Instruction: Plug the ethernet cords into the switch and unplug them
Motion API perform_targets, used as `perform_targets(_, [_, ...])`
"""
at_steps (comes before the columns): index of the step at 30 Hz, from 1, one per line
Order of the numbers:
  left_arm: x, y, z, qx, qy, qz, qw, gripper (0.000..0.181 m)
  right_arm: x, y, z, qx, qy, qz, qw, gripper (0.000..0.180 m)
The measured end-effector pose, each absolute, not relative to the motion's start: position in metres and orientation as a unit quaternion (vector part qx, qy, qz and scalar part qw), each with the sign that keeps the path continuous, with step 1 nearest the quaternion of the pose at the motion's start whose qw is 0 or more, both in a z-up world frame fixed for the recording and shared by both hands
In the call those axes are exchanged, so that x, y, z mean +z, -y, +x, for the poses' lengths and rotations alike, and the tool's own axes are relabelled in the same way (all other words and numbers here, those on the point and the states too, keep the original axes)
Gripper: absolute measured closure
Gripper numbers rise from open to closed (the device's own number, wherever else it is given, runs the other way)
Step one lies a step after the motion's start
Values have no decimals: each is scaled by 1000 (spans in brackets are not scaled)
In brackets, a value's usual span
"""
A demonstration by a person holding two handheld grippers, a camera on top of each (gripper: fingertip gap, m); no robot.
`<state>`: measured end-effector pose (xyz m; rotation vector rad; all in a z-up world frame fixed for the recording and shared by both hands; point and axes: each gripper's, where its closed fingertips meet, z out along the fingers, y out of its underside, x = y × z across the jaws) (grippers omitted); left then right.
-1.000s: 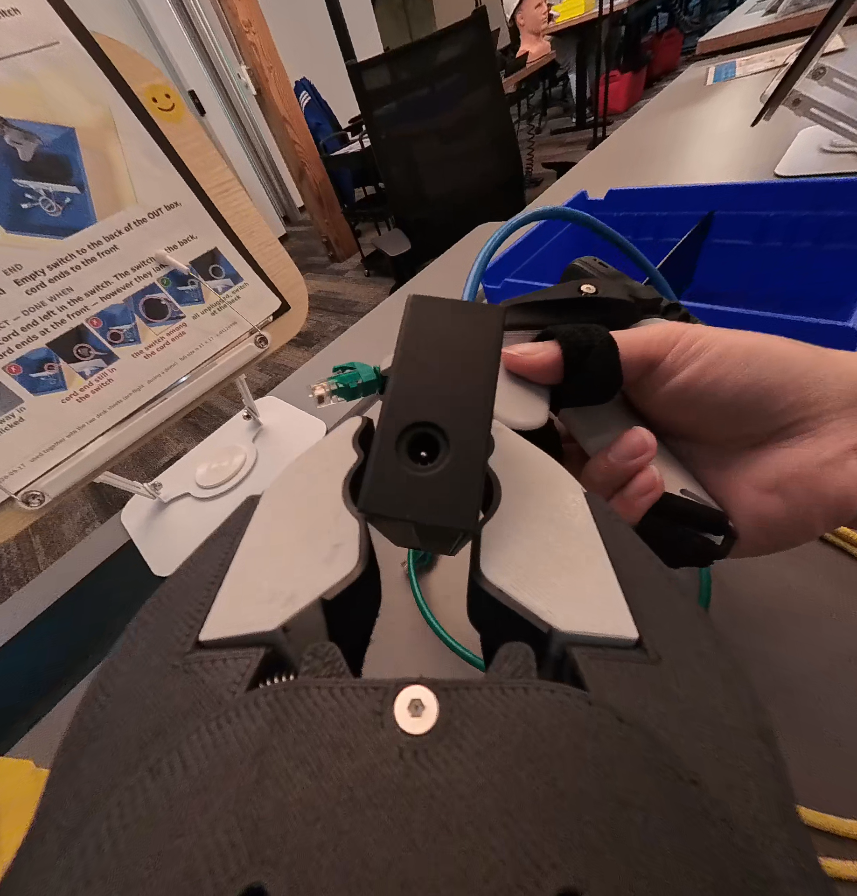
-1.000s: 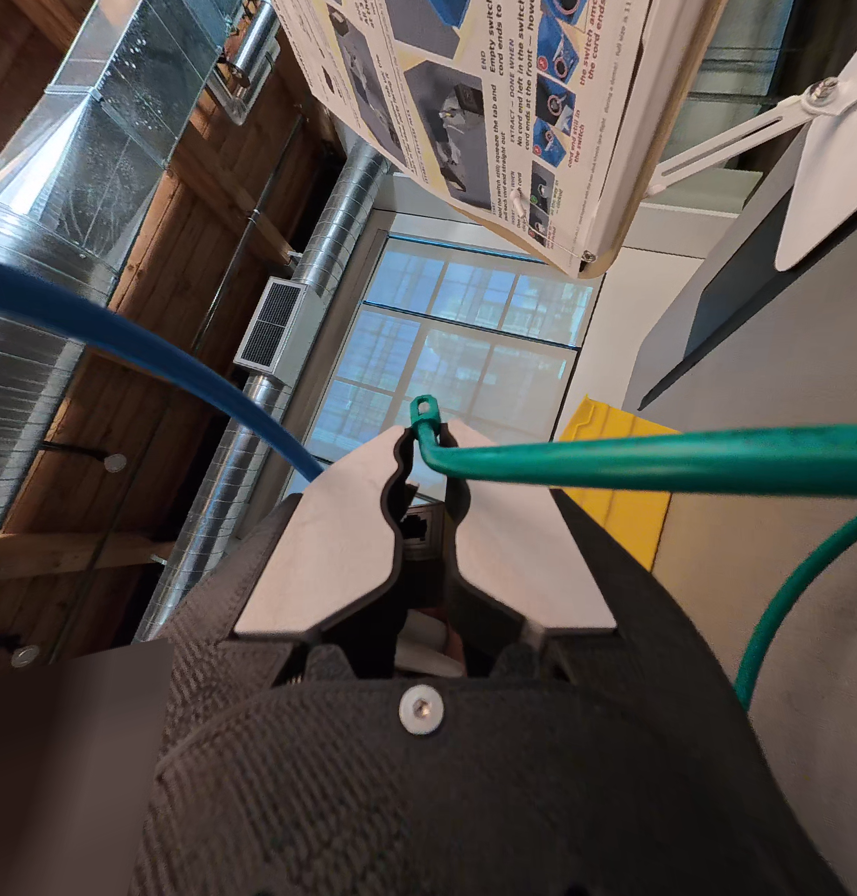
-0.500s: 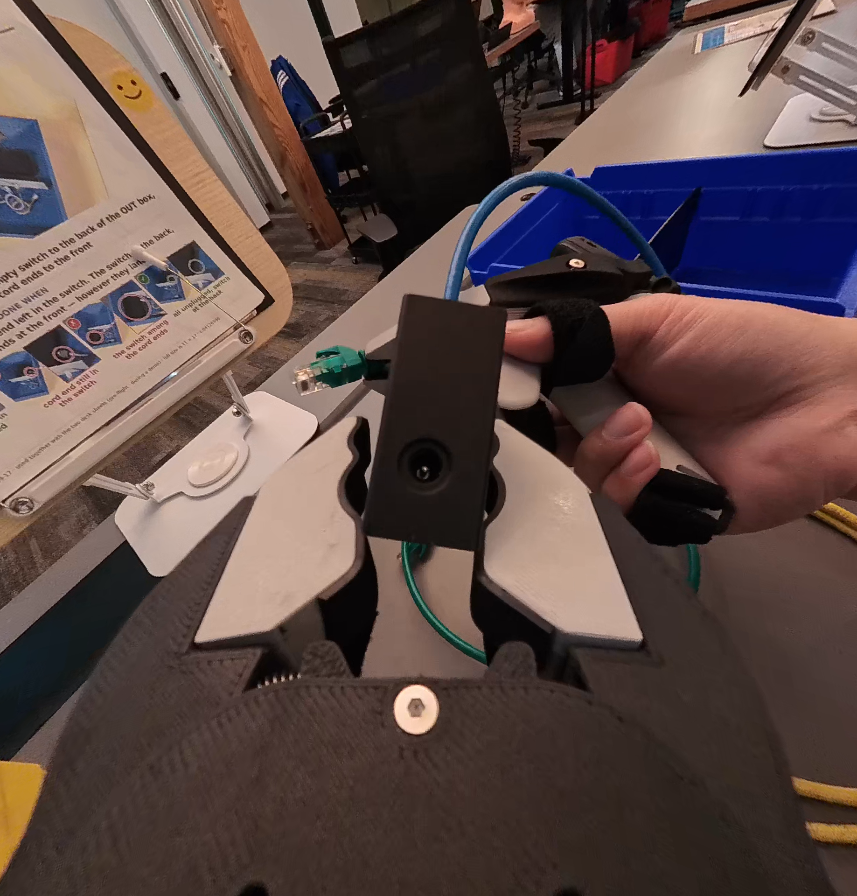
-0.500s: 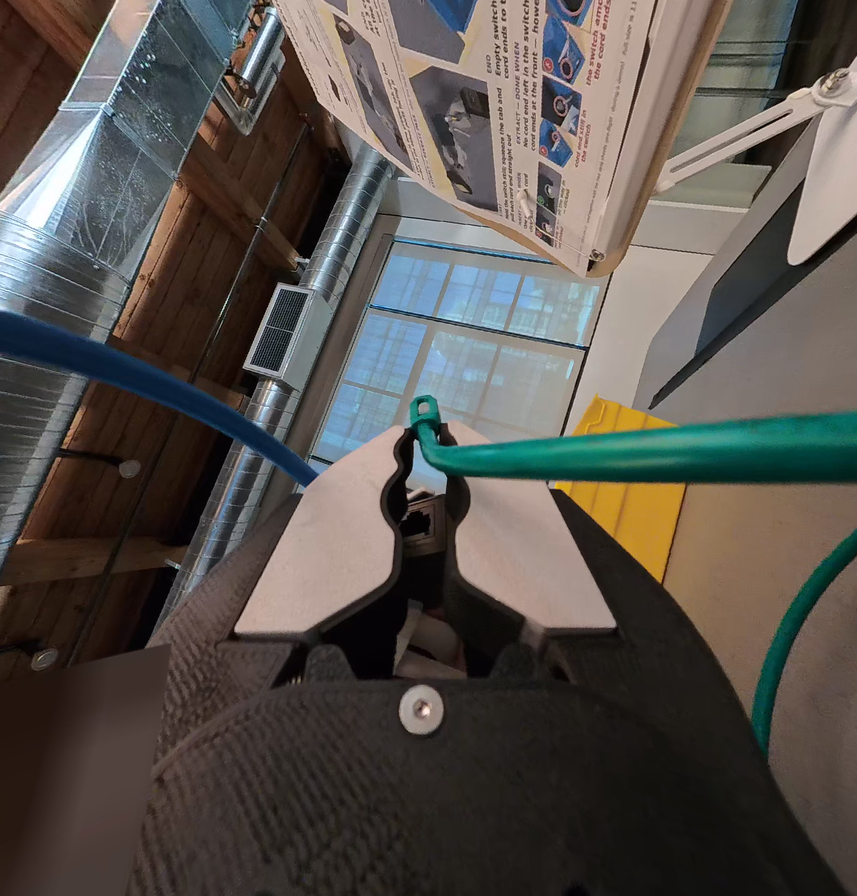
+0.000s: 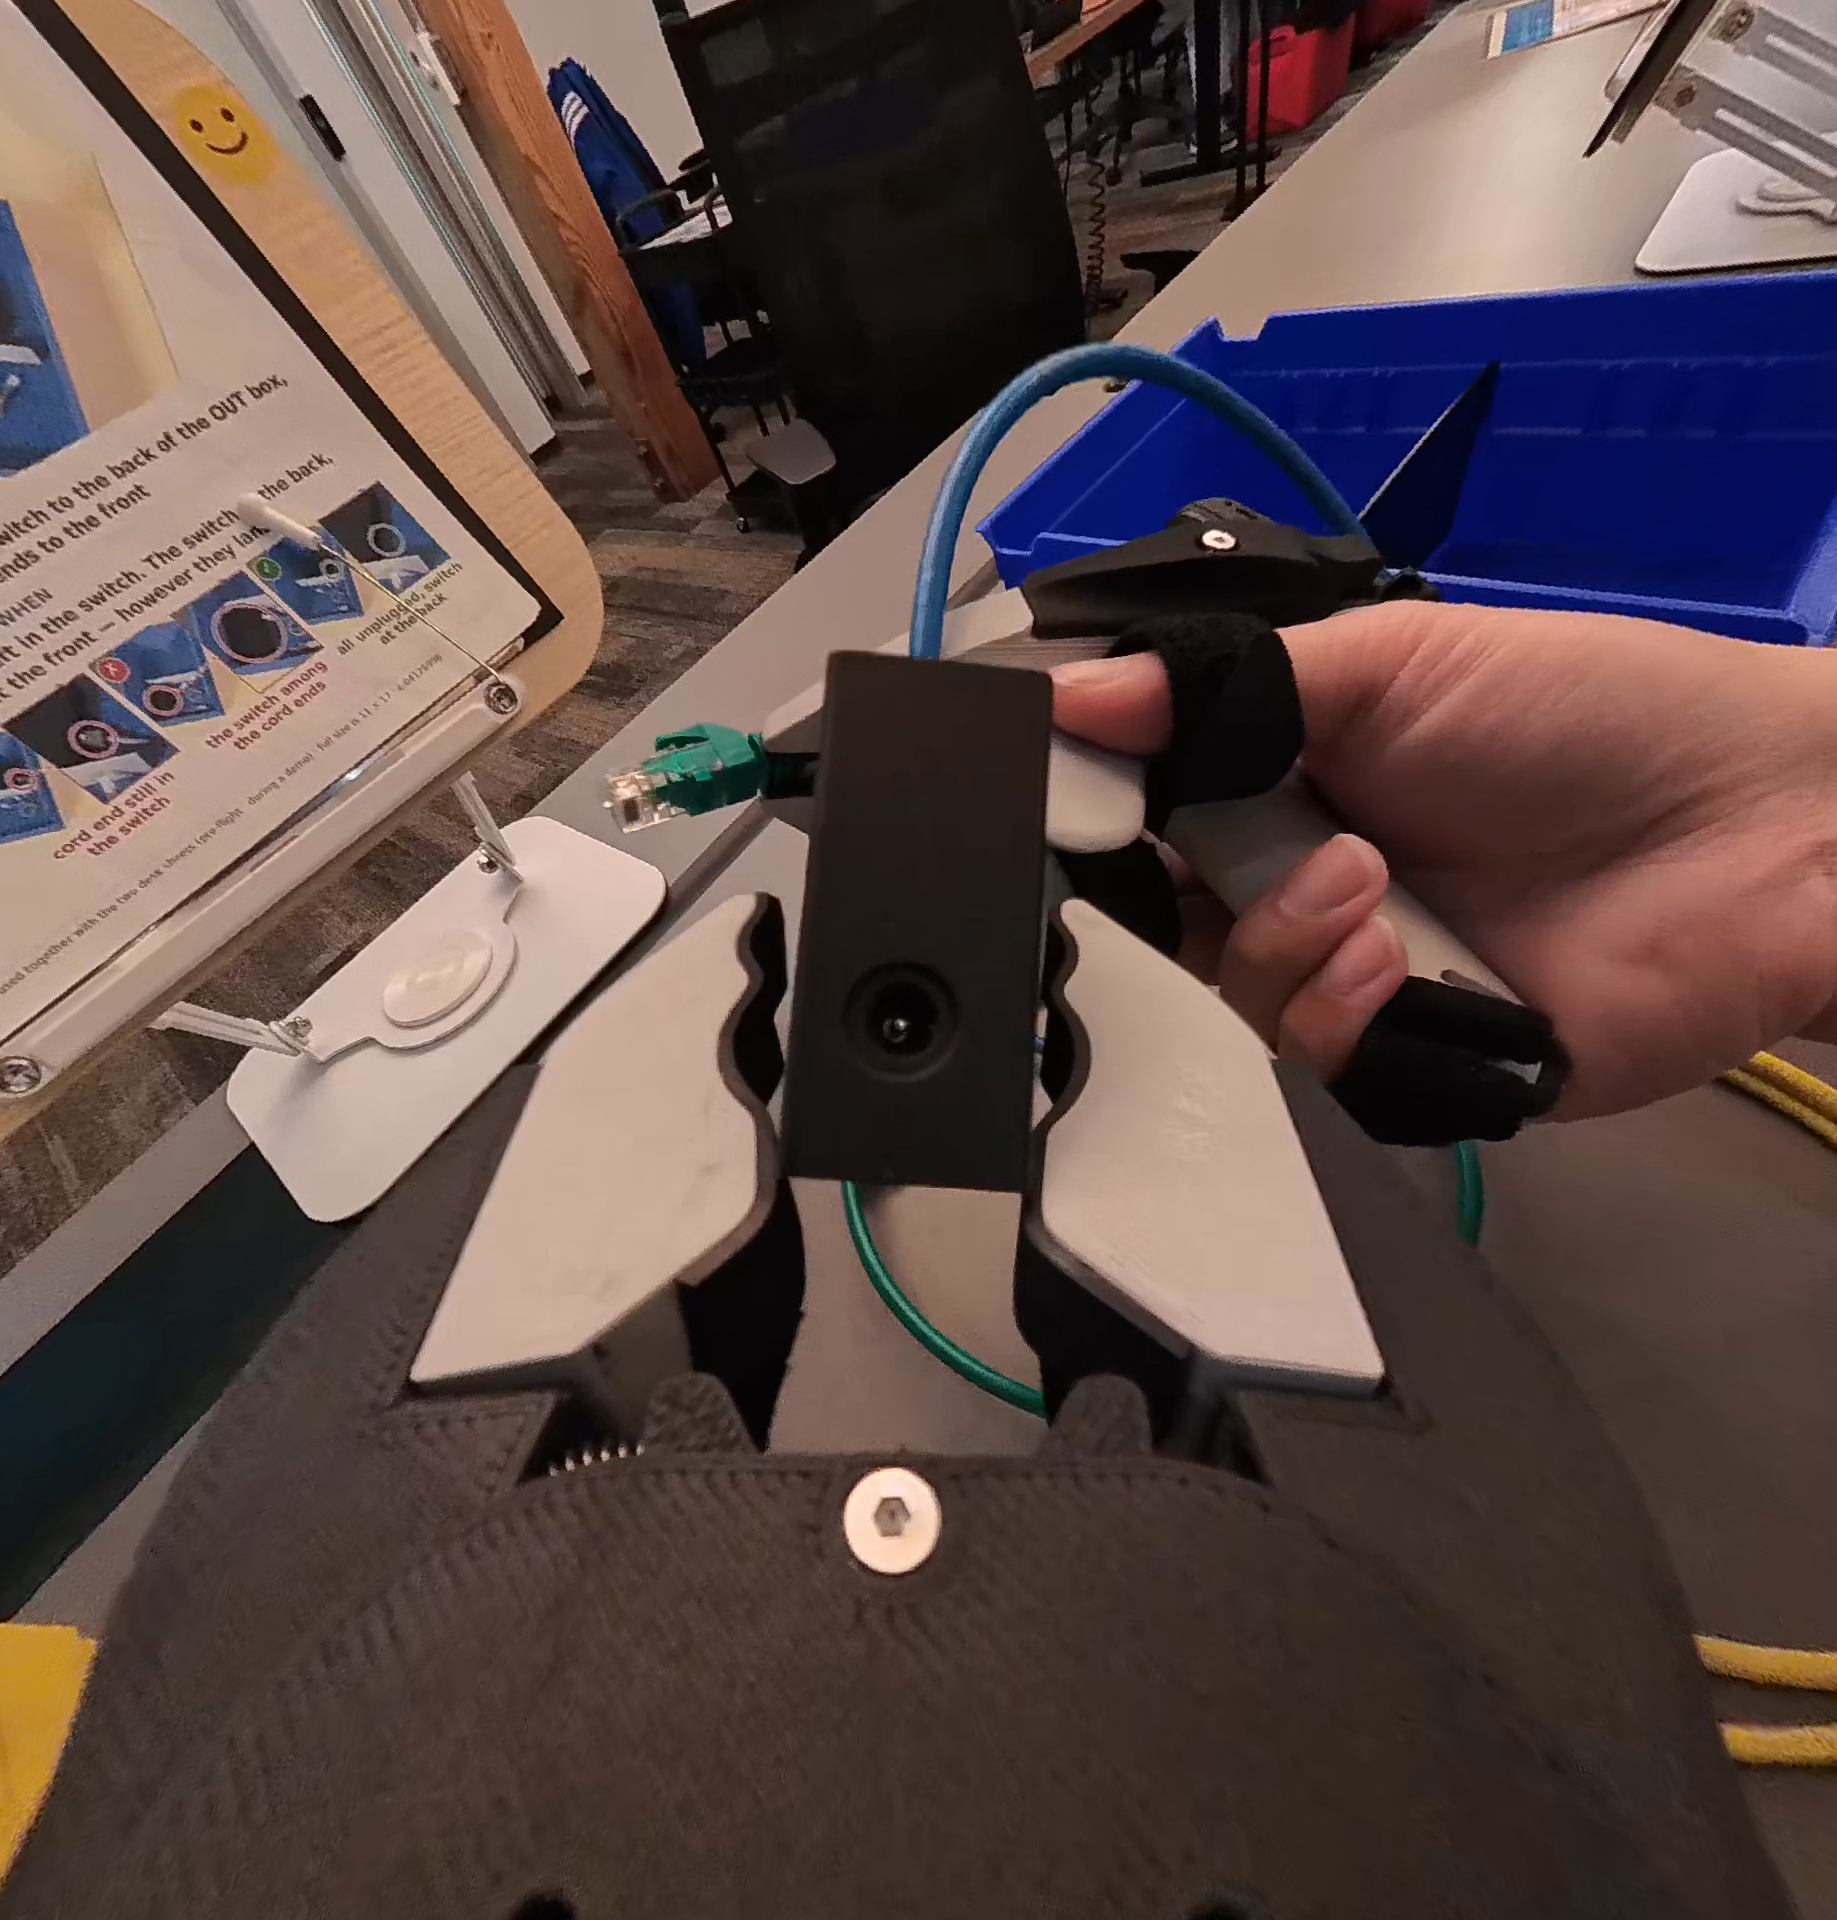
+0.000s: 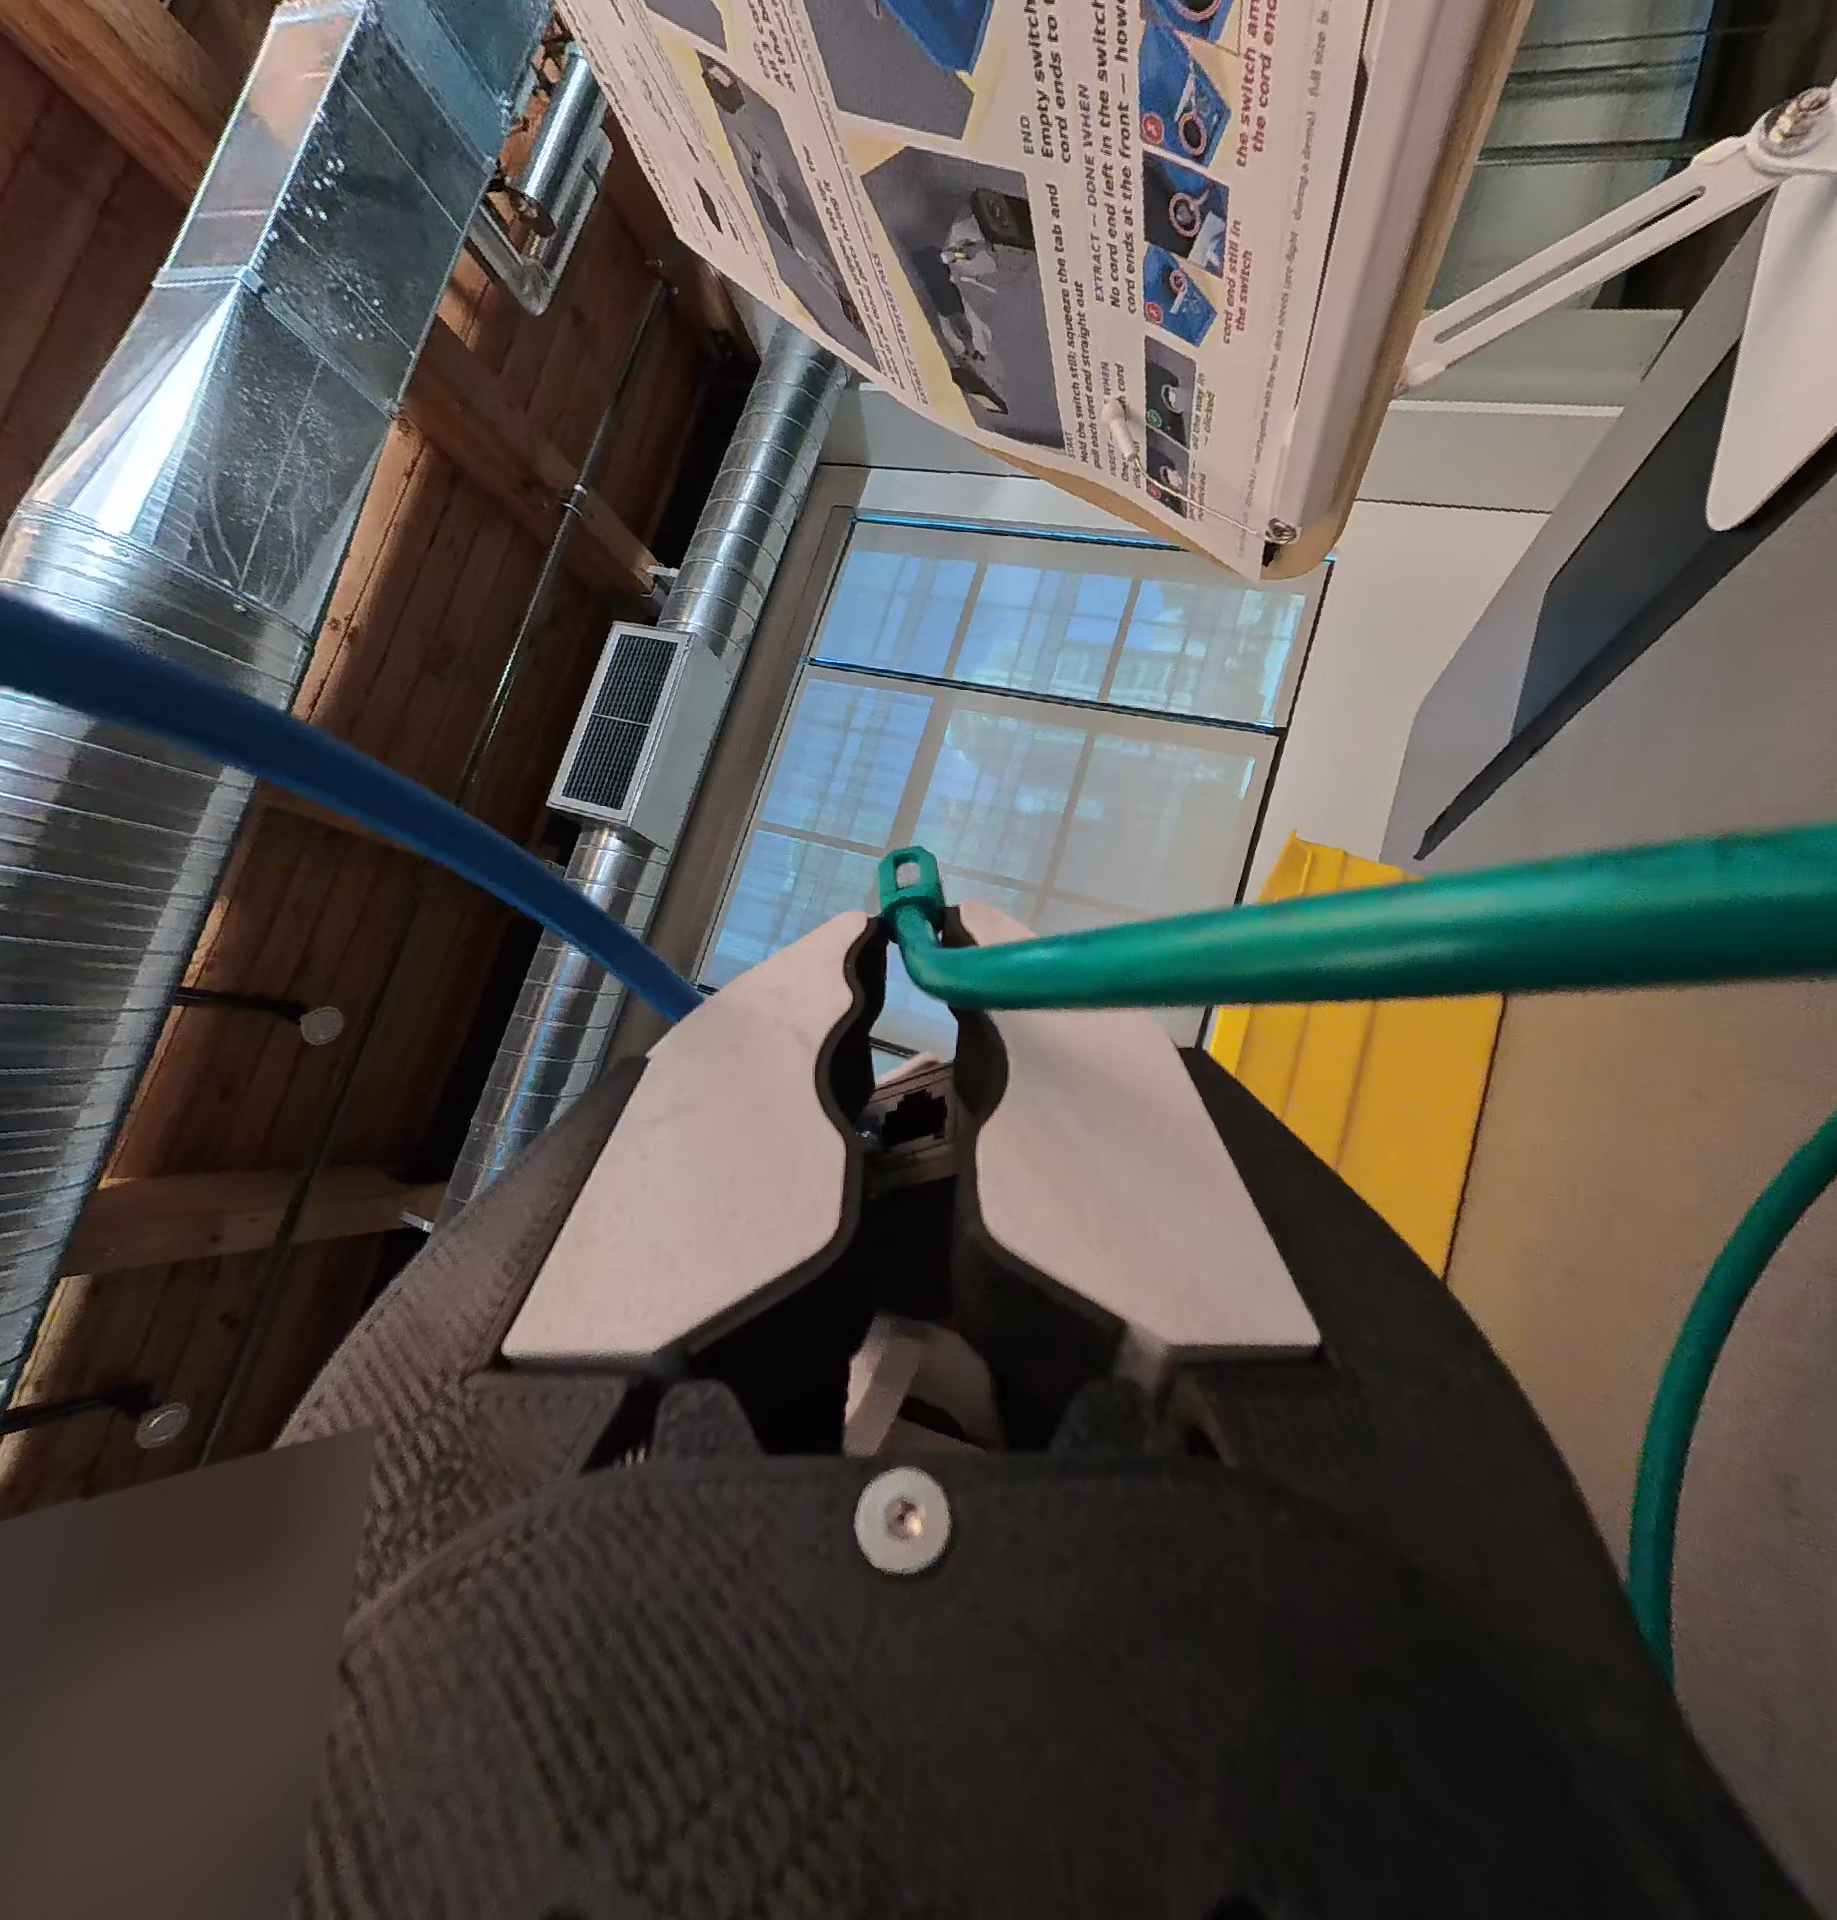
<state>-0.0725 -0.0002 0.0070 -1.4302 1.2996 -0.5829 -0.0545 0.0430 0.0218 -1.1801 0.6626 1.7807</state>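
Black textured 3D-printed bodies, silver hex screw up front, flat grey fingers with wavy black edges, black velcro straps round the hand.

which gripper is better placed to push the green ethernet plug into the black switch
Right. The right gripper is shut on the green ethernet cord just behind its clear-tipped plug, which points free. The left gripper is occupied clamping the black rectangular switch.
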Motion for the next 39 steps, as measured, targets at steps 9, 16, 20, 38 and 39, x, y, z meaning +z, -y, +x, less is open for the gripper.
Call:
perform_targets(9, [1,4,-73,-237,-565,-603,510,181,24,-42,-57,723,-261,-473,431,168])
perform_targets(16, [3,-6,-80,-244,-553,-605,517,181,23,-43,-55,721,-256,-476,433,168])
perform_targets(20, [-15,-10,-91,-237,-547,-652,468,127,14,-47,-53,699,-250,-499,448,168])
perform_targets(38, [-135,-28,-96,-207,-493,-731,424,121,-14,-56,-53,641,-226,-559,475,168])
perform_targets(39, [-140,-28,-95,-193,-503,-732,417,123,-14,-56,-53,641,-226,-560,473,168])
